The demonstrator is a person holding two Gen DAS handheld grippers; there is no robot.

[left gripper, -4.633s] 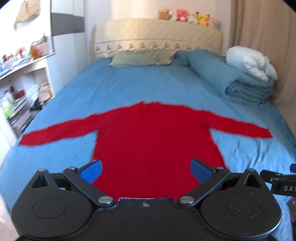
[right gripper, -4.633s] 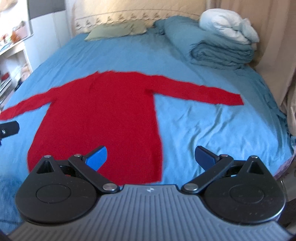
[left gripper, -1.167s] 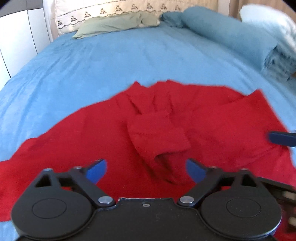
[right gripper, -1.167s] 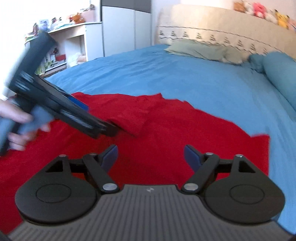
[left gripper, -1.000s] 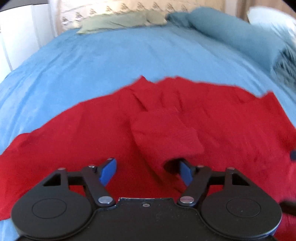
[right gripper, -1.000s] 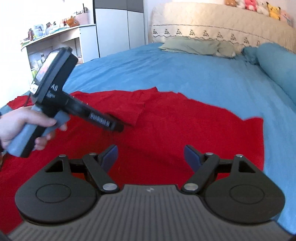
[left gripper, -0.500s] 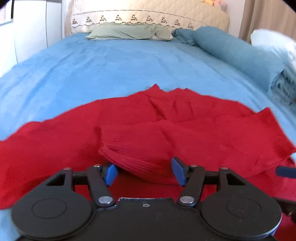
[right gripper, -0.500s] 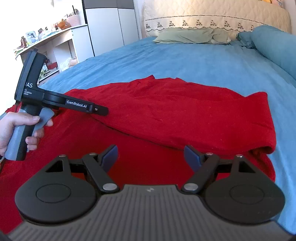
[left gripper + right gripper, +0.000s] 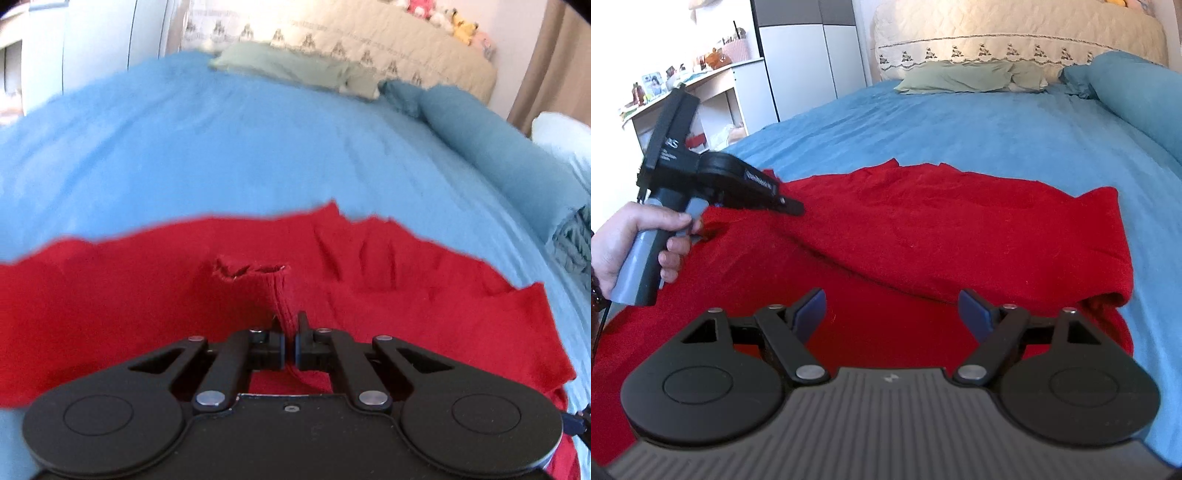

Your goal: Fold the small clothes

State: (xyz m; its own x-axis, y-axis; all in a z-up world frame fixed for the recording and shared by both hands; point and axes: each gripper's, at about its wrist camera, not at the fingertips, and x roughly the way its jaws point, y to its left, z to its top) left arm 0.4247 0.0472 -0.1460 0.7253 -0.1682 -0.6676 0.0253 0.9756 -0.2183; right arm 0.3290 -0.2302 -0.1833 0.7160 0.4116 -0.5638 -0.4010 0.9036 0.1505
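A red long-sleeved sweater (image 9: 923, 221) lies on the blue bed (image 9: 960, 129), its right sleeve folded across the body. In the left wrist view the sweater (image 9: 424, 314) spreads below the camera, and my left gripper (image 9: 290, 325) is shut on a pinched strip of the red sleeve, whose cuff (image 9: 251, 271) stands up ahead of the jaws. The left gripper also shows in the right wrist view (image 9: 792, 207), held by a hand at the left. My right gripper (image 9: 894, 308) is open and empty, low over the sweater's body.
A green pillow (image 9: 960, 75) and a quilted headboard (image 9: 1015, 33) are at the far end. A rolled blue duvet (image 9: 498, 155) lies along the right side. A white wardrobe (image 9: 809, 55) and shelves (image 9: 683, 96) stand to the left of the bed.
My left gripper has closed on the red sleeve, which it straddled with open jaws half a second ago, and the view has tilted. My right gripper has stayed open and barely moved.
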